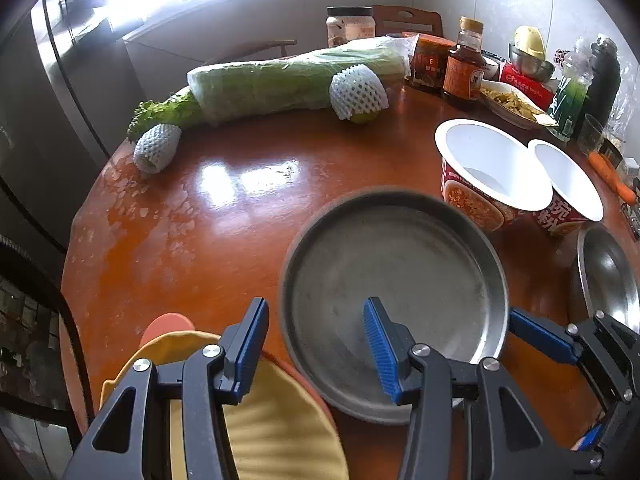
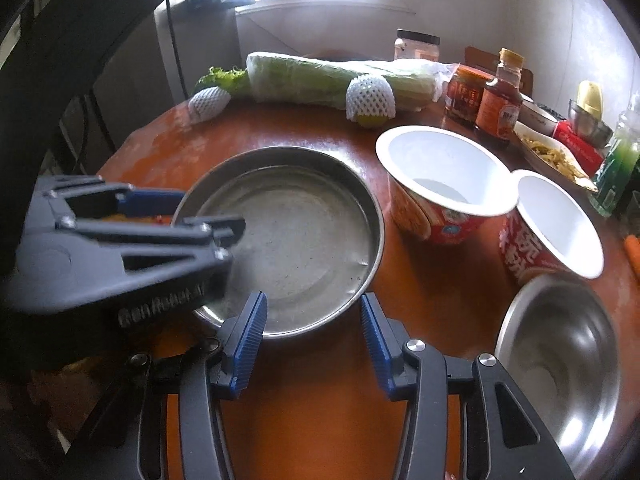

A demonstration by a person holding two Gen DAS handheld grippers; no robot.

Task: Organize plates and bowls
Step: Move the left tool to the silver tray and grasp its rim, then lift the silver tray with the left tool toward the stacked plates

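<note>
Over at the left edge of the brown table point(image 1: 224, 216), the yellow ribbed plate point(image 1: 272, 412) is lying on an orange plate point(image 1: 170, 322), and the left gripper point(image 1: 316, 350) is hanging over them with its jaws parted and nothing between the pads; one finger is standing above the yellow plate, the other above the metal pan point(image 1: 394, 292). That pan is sitting mid-table, just beside the yellow plate, its near rim seeming to overlap the plate's edge. The right gripper point(image 2: 314, 346) is hovering at the pan's near rim, jaws likewise apart and empty, with the left tool reaching across the pan's far-left side in the right wrist view. Further right, two white-lined instant-noodle bowls point(image 1: 490, 168) are standing touching each other, and a steel bowl point(image 2: 560, 364) is resting nearest the right edge. The risk, as I judge it, is coming from crowding: two tools are working over one pan, so a lift could knock fingers together, drag the yellow plate along, or let the slick metal rim slip from a shallow pinch and clatter into the light noodle bowls.
</note>
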